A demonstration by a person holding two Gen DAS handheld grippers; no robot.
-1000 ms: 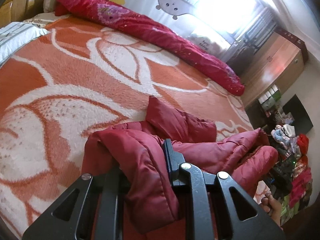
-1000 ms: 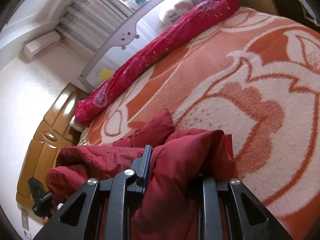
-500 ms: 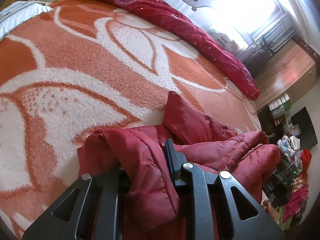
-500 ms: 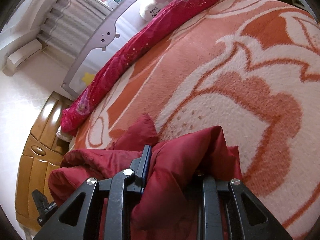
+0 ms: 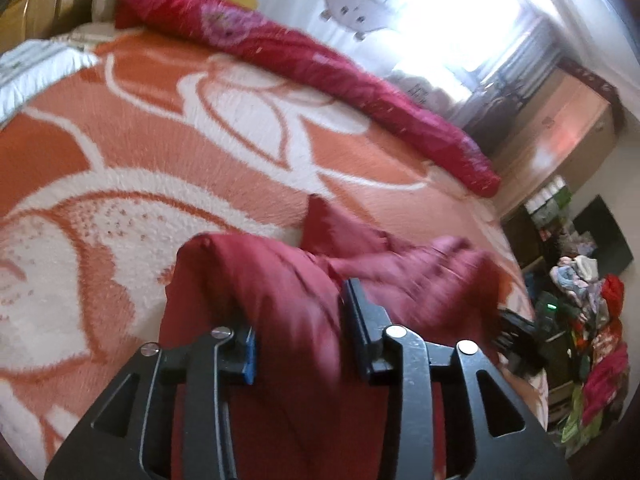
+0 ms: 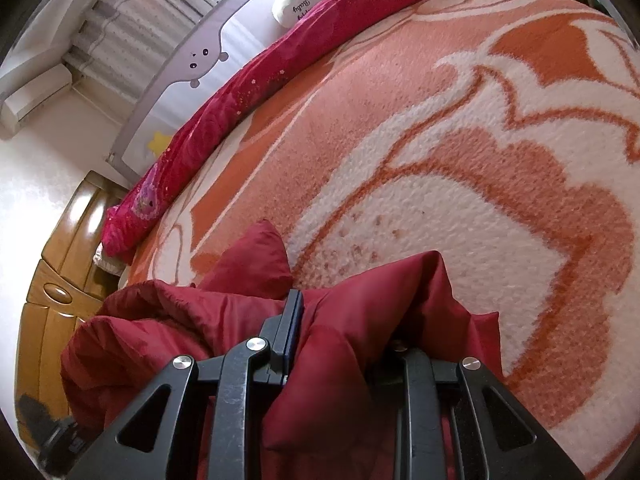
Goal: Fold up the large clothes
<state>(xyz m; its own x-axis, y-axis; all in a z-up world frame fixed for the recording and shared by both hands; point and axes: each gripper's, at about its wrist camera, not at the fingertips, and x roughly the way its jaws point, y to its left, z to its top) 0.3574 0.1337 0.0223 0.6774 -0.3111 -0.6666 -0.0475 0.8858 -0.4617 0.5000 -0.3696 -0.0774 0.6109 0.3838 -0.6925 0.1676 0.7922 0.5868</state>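
Only the left view shows the clothes pile beside the blanket.

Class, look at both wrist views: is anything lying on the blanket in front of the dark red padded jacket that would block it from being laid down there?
Nothing visible blocks it. The orange-and-white blanket ahead of the dark red padded jacket is bare. The rolled crimson quilt lies only along the far edge. The right tongs grip the jacket; the left tongs have just been opening around it.

a home bedroom: bed with orange floral blanket, wooden headboard, curtained window
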